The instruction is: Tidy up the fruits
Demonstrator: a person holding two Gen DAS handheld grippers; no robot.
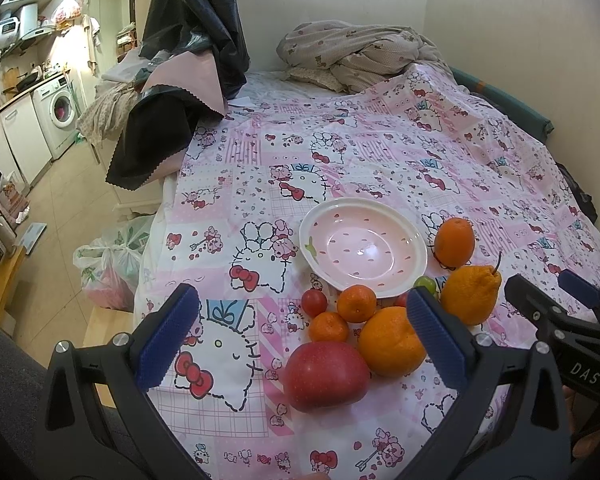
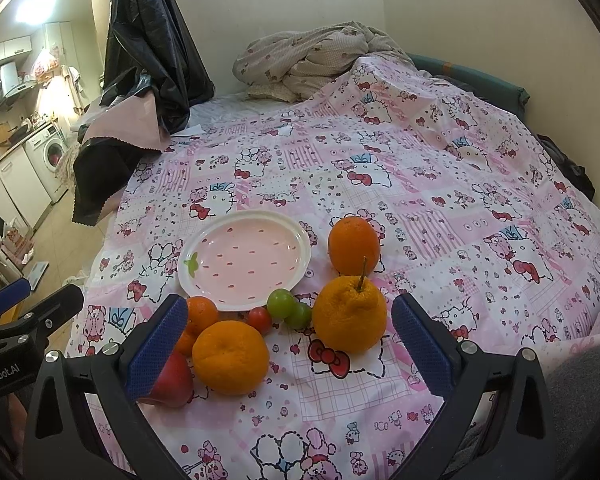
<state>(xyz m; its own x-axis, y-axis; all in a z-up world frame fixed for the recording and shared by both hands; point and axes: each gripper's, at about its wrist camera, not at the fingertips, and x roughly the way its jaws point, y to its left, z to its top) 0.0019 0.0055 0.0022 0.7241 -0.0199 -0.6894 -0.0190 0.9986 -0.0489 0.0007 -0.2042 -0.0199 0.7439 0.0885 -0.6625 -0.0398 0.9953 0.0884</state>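
Fruits lie clustered on a bed spread with a pink cartoon-cat sheet [image 1: 340, 152]. From the left wrist view, a pink strawberry-patterned bowl [image 1: 414, 262] sits empty behind the cluster. Nearest the camera is a red apple [image 1: 326, 374], with a large orange [image 1: 390, 342] just beside it on the right. Behind them lie two small mandarins [image 1: 356, 303], a cherry tomato [image 1: 314, 302] and a green grape [image 1: 426, 283], partly hidden. A knobbly stemmed citrus [image 1: 474, 294] stands right of the group, and a round orange [image 1: 454, 242] lies beyond it, beside the bowl. A crumpled duvet [image 1: 356, 54] is heaped at the far wall, and black plastic sheeting [image 1: 204, 20] hangs at the left. Further left are a tiled floor, a washing machine [image 1: 60, 114] and kitchen cabinets. The left gripper [image 1: 300, 336] hangs low over the near sheet, its blue pads spread wide and holding nothing; the apple shows between them. The right gripper [image 1: 572, 300] juts in from the right edge.

From the right wrist view, the same bowl [image 2: 300, 240] lies left of centre, with two green grapes [image 2: 288, 306] and the tomato [image 2: 259, 319] by its near rim. The right gripper [image 2: 284, 338] hangs above the sheet, fingers wide apart and empty, with the large orange [image 2: 230, 358] and knobbly citrus [image 2: 348, 316] between them
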